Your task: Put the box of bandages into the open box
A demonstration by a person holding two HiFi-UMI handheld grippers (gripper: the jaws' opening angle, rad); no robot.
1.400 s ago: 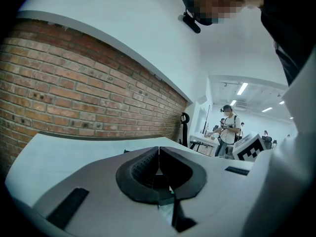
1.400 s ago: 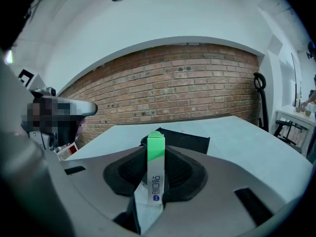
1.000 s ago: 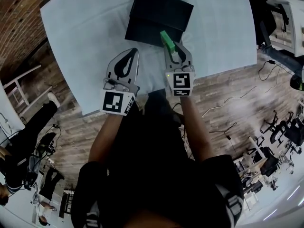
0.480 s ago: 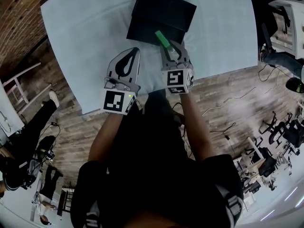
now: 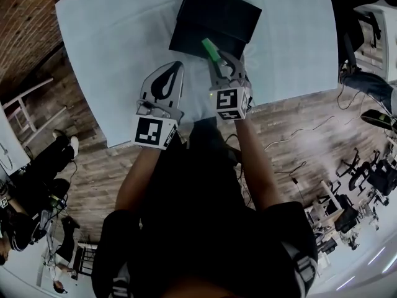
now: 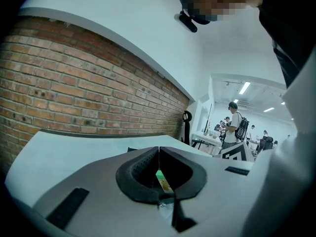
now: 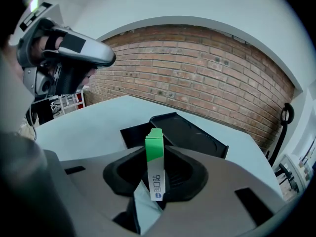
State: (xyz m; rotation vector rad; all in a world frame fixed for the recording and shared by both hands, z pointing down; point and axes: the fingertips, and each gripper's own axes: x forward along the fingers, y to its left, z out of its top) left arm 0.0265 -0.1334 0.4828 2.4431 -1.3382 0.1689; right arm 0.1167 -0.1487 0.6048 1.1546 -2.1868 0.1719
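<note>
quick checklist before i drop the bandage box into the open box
1. Grip on the bandage box: ok. The right gripper has its fingers closed on the lower part, green end up.
2. Black box open: ok, with its inside facing up on the table.
3. Bandage box over the opening: not ok. In the head view it is only at the near edge.
4. Left gripper out of the way: ok. Its fingers are together on nothing, and it is left of the black box and nearer the person.
5. Room inside the black box: cannot tell, too dark.
</note>
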